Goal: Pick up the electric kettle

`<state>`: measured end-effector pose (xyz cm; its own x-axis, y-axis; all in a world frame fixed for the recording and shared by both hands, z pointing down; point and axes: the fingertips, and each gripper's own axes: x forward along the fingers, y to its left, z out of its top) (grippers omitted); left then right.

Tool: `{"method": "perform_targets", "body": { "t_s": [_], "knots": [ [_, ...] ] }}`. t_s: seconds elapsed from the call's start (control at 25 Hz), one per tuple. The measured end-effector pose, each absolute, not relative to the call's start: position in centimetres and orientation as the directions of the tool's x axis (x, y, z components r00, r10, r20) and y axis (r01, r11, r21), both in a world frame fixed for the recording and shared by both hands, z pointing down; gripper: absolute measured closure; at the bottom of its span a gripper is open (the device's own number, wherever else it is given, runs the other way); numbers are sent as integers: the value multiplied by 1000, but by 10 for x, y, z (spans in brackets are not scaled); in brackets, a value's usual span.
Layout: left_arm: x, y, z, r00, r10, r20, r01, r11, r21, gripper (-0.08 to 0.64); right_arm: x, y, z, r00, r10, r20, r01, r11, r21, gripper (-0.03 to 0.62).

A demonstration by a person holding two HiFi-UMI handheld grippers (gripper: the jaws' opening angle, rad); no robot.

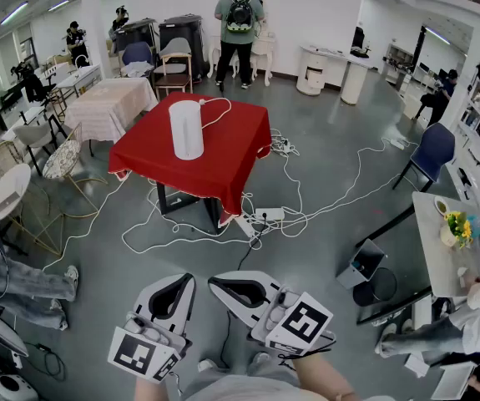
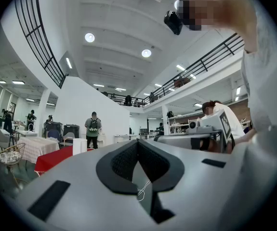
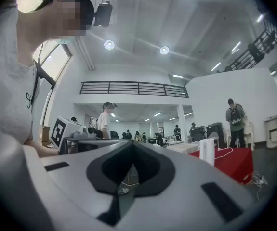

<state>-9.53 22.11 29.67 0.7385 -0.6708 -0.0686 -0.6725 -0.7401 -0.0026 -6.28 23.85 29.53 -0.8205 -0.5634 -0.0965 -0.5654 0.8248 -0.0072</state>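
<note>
While the left gripper and the right gripper hover low and side by side close to the person's body, tips pointing forward, each pair of jaws is clenched tip to tip on nothing. Well apart from them, the white electric kettle stands upright on a tabletop draped in red cloth. White cables trail over the grey floor. A person with a backpack stands by the far wall.

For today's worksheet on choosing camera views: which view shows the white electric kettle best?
The head view: the electric kettle stands whole on the red table, seen from above. Both gripper views show it only small and distant, beyond the jaws.
</note>
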Motion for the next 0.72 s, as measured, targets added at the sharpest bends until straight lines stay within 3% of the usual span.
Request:
{"method": "perform_targets", "body": {
  "t_s": [0.72],
  "knots": [
    [-151,223,302,758,-648,-75,-650,-760,-1,551,-116,240,295,-803,-588,-101,-589,808,-18,584]
  ]
}}
